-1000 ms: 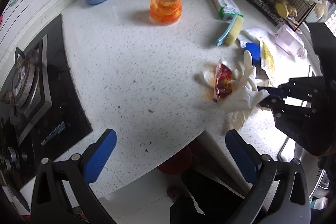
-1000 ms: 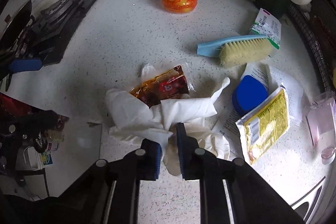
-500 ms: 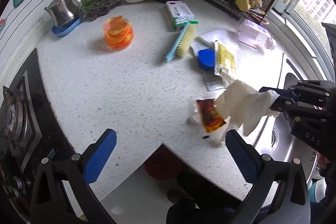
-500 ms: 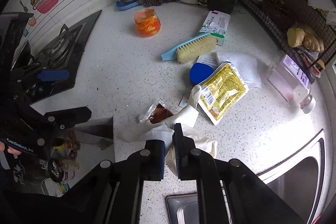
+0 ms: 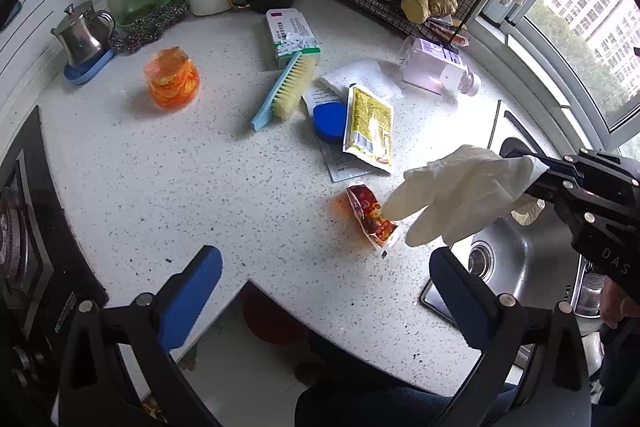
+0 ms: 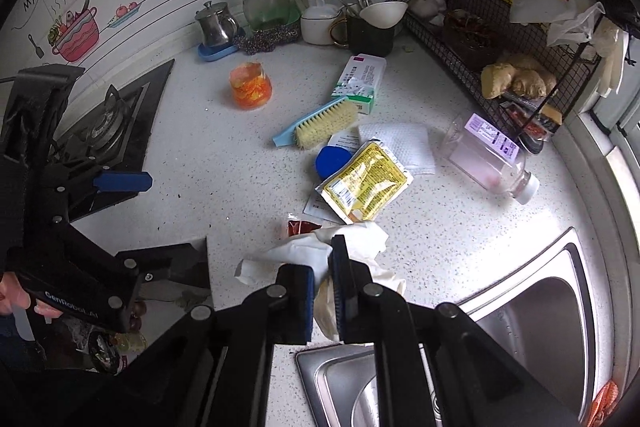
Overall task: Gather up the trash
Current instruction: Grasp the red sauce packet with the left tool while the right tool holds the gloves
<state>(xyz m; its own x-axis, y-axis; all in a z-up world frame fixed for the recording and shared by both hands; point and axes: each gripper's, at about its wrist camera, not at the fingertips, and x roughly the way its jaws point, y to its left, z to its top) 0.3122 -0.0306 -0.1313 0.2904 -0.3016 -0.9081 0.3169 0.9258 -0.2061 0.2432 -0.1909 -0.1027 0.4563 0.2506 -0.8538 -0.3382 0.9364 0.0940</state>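
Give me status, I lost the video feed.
Right gripper shut on white glove, lifted. Left gripper open, empty. Red sauce packet on counter, glove fingertip touching it.

- The left gripper (image 5: pixel 326 293) is held above the counter edge with its jaws spread wide and nothing between the blue pads (image 5: pixel 191 287).
- From the right wrist view, the left gripper's black frame (image 6: pixel 60 195) reaches in from the left, one blue pad pointing right, with a bare hand (image 6: pixel 16 297) wrapped around its handle at the lower left.
- The right gripper (image 6: pixel 322 279) has its jaws drawn nearly together, pinching a white glove (image 5: pixel 460 195).
- In the left wrist view, the right gripper enters from the right edge and angles toward the left.
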